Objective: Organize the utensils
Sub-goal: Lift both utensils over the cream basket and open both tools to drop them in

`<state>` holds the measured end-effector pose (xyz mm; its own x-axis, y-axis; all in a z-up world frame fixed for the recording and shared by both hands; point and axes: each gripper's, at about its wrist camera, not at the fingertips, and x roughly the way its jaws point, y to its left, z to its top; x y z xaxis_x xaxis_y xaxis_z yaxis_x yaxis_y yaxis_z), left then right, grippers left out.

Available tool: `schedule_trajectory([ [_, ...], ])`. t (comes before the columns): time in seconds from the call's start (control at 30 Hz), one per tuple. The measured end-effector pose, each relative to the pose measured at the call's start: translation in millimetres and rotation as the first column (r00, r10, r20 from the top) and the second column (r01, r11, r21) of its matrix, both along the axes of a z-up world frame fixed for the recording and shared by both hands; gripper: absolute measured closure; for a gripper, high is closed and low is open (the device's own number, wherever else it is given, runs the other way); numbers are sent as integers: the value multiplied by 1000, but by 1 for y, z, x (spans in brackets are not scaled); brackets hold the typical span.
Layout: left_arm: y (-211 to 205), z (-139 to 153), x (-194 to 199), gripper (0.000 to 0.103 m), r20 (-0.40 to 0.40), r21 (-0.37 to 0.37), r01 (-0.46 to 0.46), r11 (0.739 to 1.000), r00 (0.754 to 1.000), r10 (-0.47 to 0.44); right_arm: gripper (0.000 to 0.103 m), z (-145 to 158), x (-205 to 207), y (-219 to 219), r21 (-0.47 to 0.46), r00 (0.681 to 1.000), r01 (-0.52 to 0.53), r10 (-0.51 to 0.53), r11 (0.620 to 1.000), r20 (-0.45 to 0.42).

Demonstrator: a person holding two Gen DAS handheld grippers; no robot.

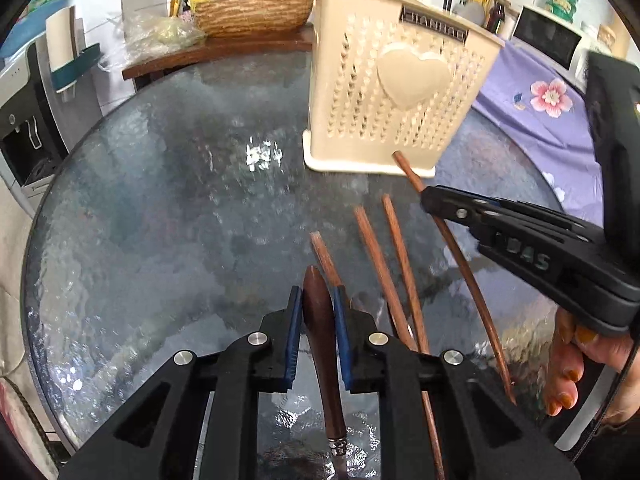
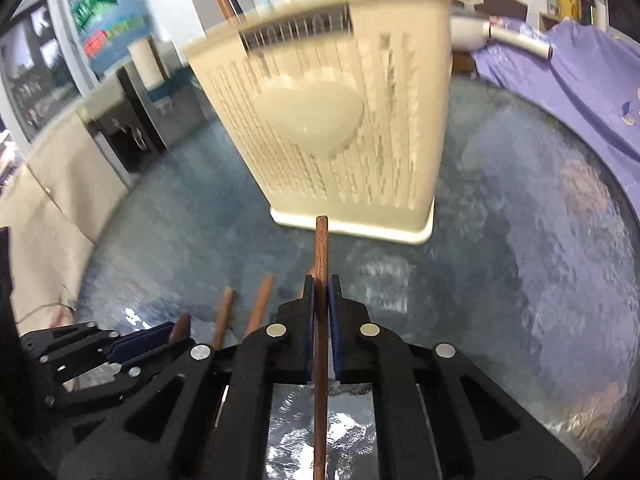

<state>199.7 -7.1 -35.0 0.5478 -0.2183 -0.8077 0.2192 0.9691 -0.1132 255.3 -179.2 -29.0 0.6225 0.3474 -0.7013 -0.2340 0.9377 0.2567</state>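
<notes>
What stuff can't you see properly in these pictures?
- Cream holder, right wrist view: blurred, so its holes and label are unreadable.
- Holder's inside, both views: hidden by its walls.
- Dark-handled utensil, left wrist view: its working end is cut off by the bottom edge.
- Chopstick in the right gripper: lower end cut off.

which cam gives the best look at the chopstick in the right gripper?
Left wrist view: it shows the chopstick side-on, nearly end to end, pinched in the right gripper with its tip before the beige holder. The right wrist view shows it foreshortened, running straight out between the fingers.
</notes>
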Motion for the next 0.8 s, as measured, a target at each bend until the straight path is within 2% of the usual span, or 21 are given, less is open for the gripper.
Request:
schedule_trajectory([
  [0.17, 8, 17, -1, 88, 50, -38, -24, 999, 998, 26, 96, 31, -19, -16, 83, 993, -28, 18, 996, 119],
  [0.4, 17, 54, -20, 88, 166, -61, -39, 997, 985, 49, 96, 75, -52, -27, 121, 962, -95, 59, 988, 268],
  [0.6, 26, 73, -28, 88, 219, -88, -51, 995, 973, 69, 96, 94, -74, -38, 136, 947, -140, 92, 981, 309],
  [0.8, 31, 82, -33, 88, 253, -99, -52, 994, 965, 75, 96, 109, -88, -40, 109, 933, -174, 128, 979, 337],
])
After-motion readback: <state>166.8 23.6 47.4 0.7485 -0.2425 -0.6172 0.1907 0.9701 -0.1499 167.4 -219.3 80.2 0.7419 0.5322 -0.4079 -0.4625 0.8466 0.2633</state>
